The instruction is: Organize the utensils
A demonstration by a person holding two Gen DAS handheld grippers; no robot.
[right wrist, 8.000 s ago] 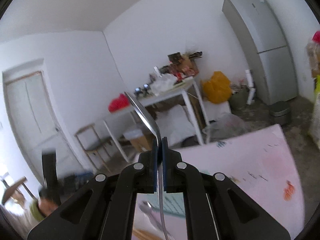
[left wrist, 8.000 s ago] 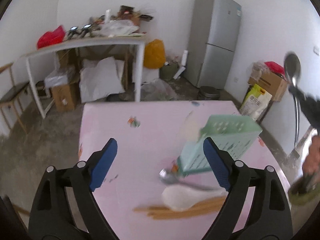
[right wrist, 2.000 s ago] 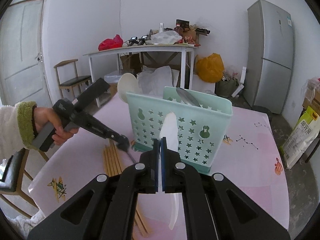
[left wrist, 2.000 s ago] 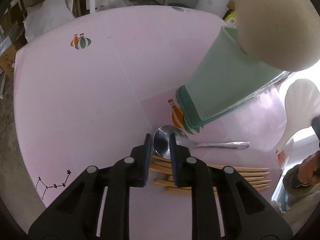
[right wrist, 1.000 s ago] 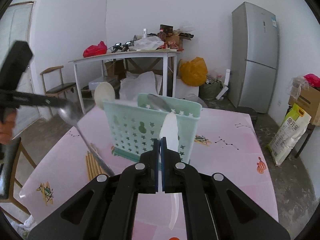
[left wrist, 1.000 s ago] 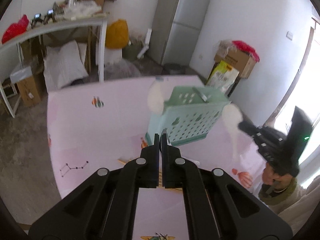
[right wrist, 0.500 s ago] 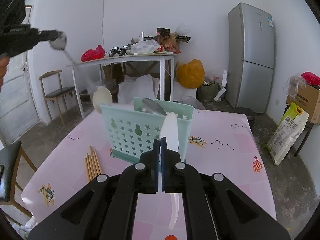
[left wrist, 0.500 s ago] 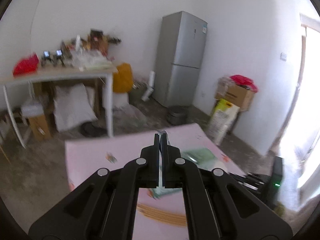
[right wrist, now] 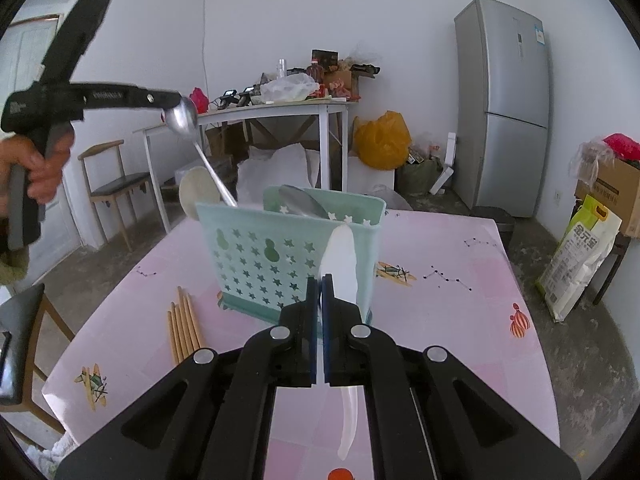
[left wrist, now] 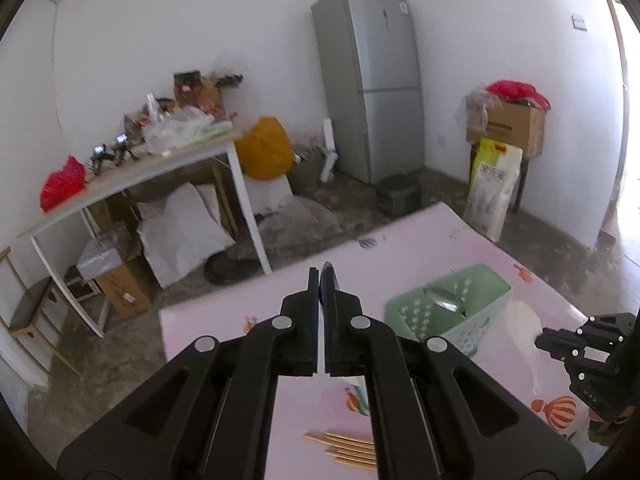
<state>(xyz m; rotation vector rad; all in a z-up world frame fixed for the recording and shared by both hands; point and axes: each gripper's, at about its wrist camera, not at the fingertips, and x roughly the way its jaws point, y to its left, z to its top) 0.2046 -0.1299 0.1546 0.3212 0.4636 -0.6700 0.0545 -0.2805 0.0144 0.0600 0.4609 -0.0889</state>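
My left gripper (left wrist: 320, 280) is shut on the bowl of a metal spoon (left wrist: 330, 276), seen edge-on between the pads. In the right wrist view that left gripper (right wrist: 176, 101) is high at the upper left. The metal spoon (right wrist: 182, 117) hangs from it, its handle slanting down toward the mint green basket (right wrist: 288, 256). My right gripper (right wrist: 320, 284) is shut on a white spoon (right wrist: 340, 264), just in front of the basket. A pale spoon (right wrist: 195, 194) and another metal spoon (right wrist: 304, 202) stand in the basket. Wooden chopsticks (right wrist: 184, 328) lie on the pink table (right wrist: 440, 320), left of the basket.
A person's hand (right wrist: 36, 164) grips the left gripper's handle. Beyond the table stand a cluttered white side table (right wrist: 280, 108), a wooden chair (right wrist: 112, 184), a grey fridge (right wrist: 504, 108), an orange bag (right wrist: 380, 140) and boxes (right wrist: 612, 192).
The left gripper has risen from near the table with the metal spoon, which now hangs above the basket's left side. The right gripper and its white spoon have stayed put.
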